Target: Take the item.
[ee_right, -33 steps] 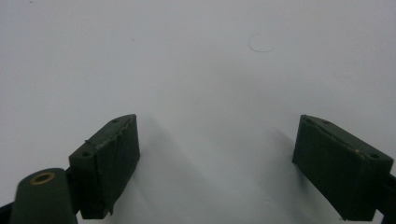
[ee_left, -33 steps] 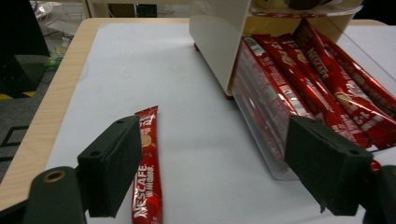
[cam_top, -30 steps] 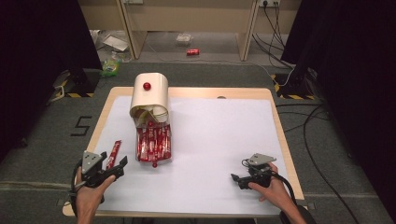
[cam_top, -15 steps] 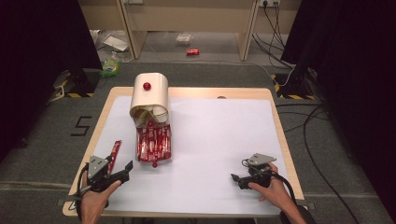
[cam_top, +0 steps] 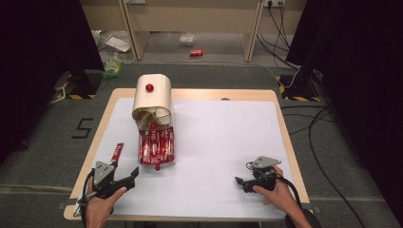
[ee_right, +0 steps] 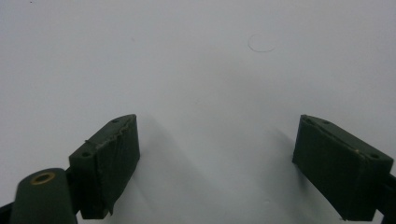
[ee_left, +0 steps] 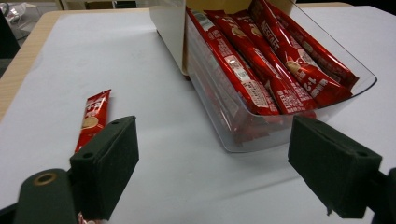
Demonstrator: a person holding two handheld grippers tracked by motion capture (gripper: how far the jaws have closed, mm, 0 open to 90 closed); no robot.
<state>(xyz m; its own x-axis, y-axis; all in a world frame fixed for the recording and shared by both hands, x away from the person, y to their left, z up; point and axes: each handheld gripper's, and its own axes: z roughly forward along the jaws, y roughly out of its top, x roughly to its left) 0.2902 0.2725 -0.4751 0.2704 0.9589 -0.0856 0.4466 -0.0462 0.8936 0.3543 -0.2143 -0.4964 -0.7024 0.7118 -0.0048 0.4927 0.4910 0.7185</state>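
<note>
A single red sachet (cam_top: 115,153) lies flat on the white-covered bench (cam_top: 223,142), just left of a clear tray (ee_left: 299,126) packed with matching red sachets. The left hand-held gripper (cam_top: 124,179) hovers just short of the tray, jaws spread wide and empty; the right hand-held gripper (cam_top: 243,182) rests well right of the tray, also spread. To pick up the sachet cleanly, the left one should probably swing away from the tray, straddle its narrow width and close gently.

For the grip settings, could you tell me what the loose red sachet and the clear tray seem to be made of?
The loose sachet looks like glossy printed foil or plastic film: it shines and creases. The tray looks like clear rigid plastic, since the sachets show through its wall.
</note>
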